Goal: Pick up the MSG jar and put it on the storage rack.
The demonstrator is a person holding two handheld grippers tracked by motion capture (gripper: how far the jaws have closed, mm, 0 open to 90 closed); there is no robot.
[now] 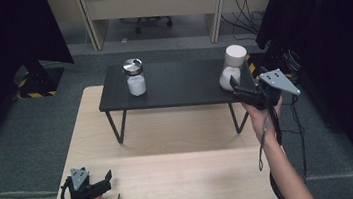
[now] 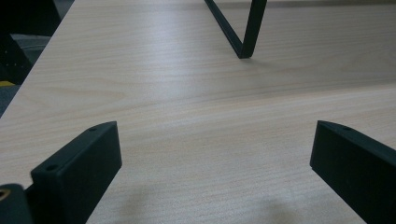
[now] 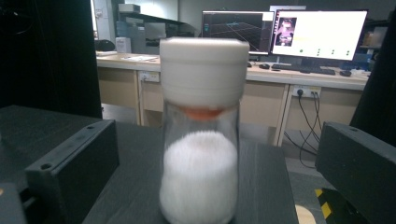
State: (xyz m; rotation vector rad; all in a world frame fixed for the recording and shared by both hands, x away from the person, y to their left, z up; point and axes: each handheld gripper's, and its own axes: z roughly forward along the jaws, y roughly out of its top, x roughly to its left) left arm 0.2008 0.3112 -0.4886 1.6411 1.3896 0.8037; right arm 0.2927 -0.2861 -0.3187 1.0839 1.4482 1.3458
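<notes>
two jars [image 1: 135, 77] [image 1: 231, 68], two grippers [image 1: 92, 185] [image 1: 237, 88], one shelf [image 1: 178, 86].

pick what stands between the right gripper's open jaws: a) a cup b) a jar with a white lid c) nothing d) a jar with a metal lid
b, the right gripper has its jaws apart on either side of the jar with a white lid, not touching it, on the black shelf.

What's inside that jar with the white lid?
The jar is partly filled with white powder. Something orange sits just under the white lid; what it is cannot be told, since the lid covers the rest.
</notes>
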